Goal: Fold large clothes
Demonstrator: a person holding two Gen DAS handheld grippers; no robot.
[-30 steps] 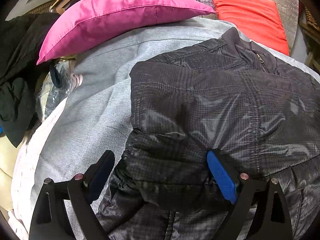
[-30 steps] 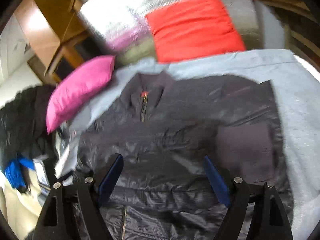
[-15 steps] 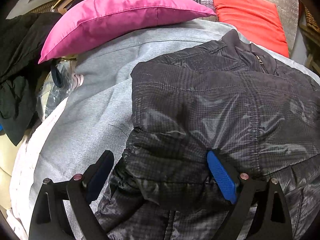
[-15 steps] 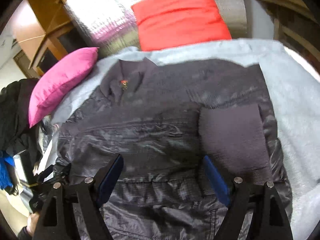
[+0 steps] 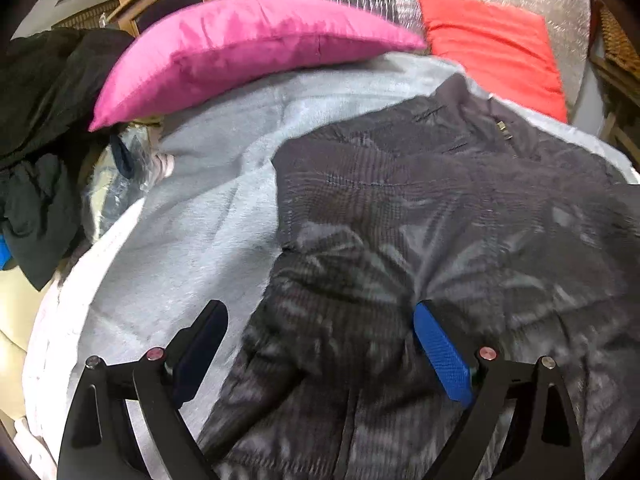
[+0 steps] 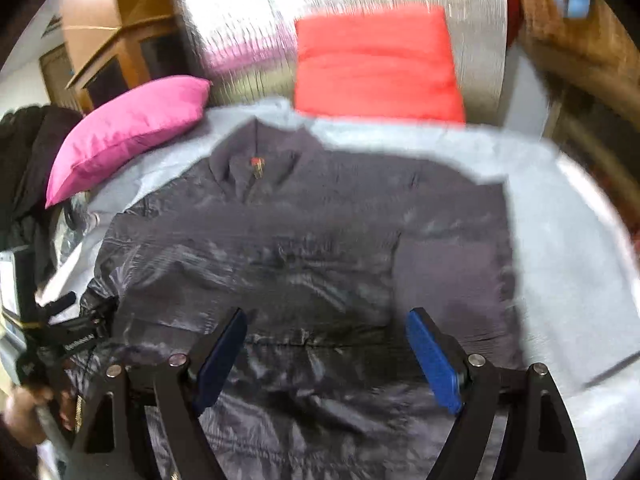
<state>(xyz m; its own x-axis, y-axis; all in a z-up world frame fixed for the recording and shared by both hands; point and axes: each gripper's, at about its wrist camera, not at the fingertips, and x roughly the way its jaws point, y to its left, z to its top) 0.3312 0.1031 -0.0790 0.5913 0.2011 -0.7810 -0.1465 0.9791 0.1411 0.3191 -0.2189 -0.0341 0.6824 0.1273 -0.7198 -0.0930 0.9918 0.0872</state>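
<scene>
A grey blanket covers the whole work surface, running from the near edge back to the cushions. On it lies the dark quilted jacket, spread front up with its collar at the far end and its hem nearest the cameras; a sleeve is folded in across the right side of the body, showing as a flatter, matt panel. The jacket sits towards the middle of the blanket, with bare grey cloth to its left and right.

Behind the blanket stands a silvery quilted backrest. A red cushion leans against it, far and slightly right, and a pink cushion lies at the far left, its lower edge on the blanket. A heap of black clothing sits off the left edge.

The left tool hangs low over the jacket's left side, fingers spread wide with nothing between them; its blue pad touches or nearly touches the fabric, which one I cannot tell. The right tool hovers over the lower middle of the jacket, also spread wide and holding nothing.

The zip pull sits at the collar.
</scene>
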